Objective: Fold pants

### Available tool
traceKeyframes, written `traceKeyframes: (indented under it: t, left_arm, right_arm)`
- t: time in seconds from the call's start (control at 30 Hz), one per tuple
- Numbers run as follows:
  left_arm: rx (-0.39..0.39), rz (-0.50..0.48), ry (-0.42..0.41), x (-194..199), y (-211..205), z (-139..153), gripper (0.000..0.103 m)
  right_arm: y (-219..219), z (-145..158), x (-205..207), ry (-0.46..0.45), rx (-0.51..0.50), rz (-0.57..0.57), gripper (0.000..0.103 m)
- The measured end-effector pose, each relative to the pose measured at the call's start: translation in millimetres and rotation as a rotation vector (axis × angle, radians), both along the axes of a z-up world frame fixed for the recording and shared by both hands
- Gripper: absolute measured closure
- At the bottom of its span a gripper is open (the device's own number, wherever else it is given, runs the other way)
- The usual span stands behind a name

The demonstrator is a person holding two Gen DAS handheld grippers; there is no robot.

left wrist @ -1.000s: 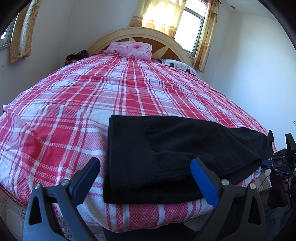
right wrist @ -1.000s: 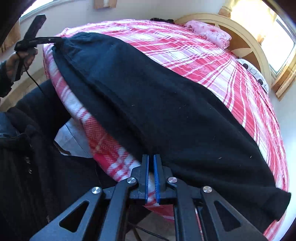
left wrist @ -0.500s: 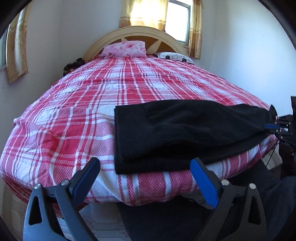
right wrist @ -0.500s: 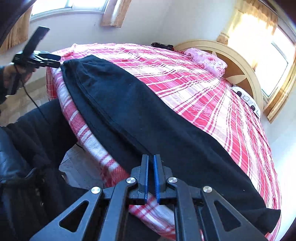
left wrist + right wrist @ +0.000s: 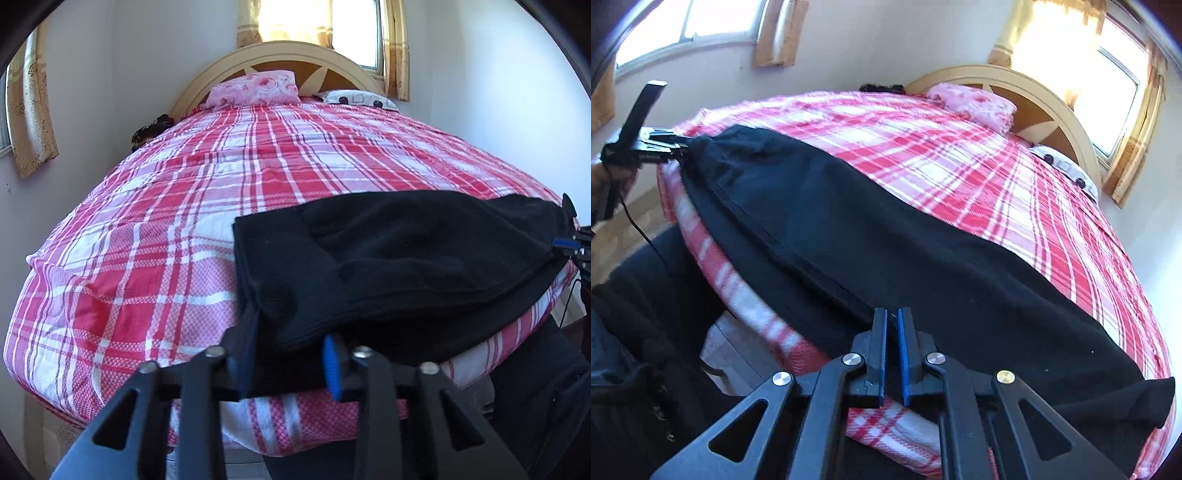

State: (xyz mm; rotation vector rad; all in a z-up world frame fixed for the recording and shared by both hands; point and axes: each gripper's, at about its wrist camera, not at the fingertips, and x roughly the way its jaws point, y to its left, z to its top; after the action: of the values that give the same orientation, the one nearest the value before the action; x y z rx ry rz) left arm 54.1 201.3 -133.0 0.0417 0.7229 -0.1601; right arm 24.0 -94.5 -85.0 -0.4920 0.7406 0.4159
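From my left gripper's camera, I look over a bed covered in a red and white checked blanket (image 5: pixel 177 206). Black pants (image 5: pixel 406 258) lie folded lengthwise along the near edge of the bed, stretching to the right. My left gripper (image 5: pixel 284 358) has just been closing, and its jaws now pinch the near corner of the pants at their left end, the black cloth bunched between the blue pads. At the far right edge, my right gripper (image 5: pixel 565 243) grips the other end of the pants. A pink pillow (image 5: pixel 255 88) rests against the cream headboard (image 5: pixel 295 55), under a bright curtained window.

From my right gripper's camera, the pants (image 5: pixel 886 236) run away from me along the bed's edge. My right gripper (image 5: pixel 892 350) is clamped tight on the near edge of the cloth. At the far left, my left hand (image 5: pixel 613 177) holds the left gripper (image 5: pixel 679 147), which bites the far corner of the pants. My dark clothing fills the lower left.
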Motion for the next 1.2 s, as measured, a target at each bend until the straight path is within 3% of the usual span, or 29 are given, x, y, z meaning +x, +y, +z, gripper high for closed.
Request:
traceKeyframes:
  t: [0.13,0.2,0.23,0.27,0.4,0.43,0.47,0.6,0.67,0.8,0.87,1.07,1.2]
  left_arm:
    - [-0.023,0.002,0.007,-1.3,7.8,1.6,0.085]
    - [-0.013,-0.002,0.0,-2.8,4.8,1.8,0.087]
    - [-0.011,-0.005,-0.002,-2.4,3.9,1.4,0.089]
    - [-0.002,-0.005,-0.003,-2.7,2.3,1.2,0.09]
    - [0.001,-0.004,-0.012,-1.4,3.7,3.5,0.091]
    - [0.001,-0.001,-0.014,-1.2,4.6,4.2,0.091]
    - [0.0,0.003,-0.016,-1.0,5.7,4.8,0.091]
    - [-0.005,0.013,-0.02,1.6,9.6,6.1,0.092]
    - [-0.011,0.021,-0.026,2.9,13.7,7.9,0.093]
    - [-0.08,0.031,-0.053,0.6,31.5,18.3,0.093]
    - [-0.067,0.026,-0.053,-0.5,33.0,18.0,0.093]
    - [-0.064,0.007,-0.012,-3.7,31.8,-2.5,0.093]
    - [-0.034,-0.018,-0.012,-7.4,31.5,-6.4,0.083]
  right_arm:
    - [4.5,-7.6,-1.2,0.009,-0.055,0.028,0.096]
    - [5.3,-6.9,-3.9,0.025,-0.042,0.055,0.08]
    - [4.8,-6.6,-4.6,0.038,-0.033,0.062,0.06]
    - [3.6,-5.1,-5.7,0.043,-0.021,0.063,0.046]
    - [3.5,-4.2,-8.8,0.014,-0.033,0.059,0.045]
    - [4.2,-5.8,-6.2,0.016,-0.052,0.048,0.047]
    - [4.2,-7.9,-3.8,0.014,-0.069,0.037,0.063]
    - [7.2,-17.8,2.4,0.043,-0.109,0.039,0.092]
    - [10.9,-18.3,-0.9,0.035,-0.129,0.05,0.099]
    - [10.9,5.7,-11.0,-0.004,-0.065,0.041,0.1]
    - [10.7,14.6,-16.5,-0.016,-0.05,0.051,0.1]
    - [15.2,-23.9,-22.7,0.041,-0.135,0.084,0.1]
    - [10.4,-20.9,-22.1,0.018,-0.096,0.059,0.099]
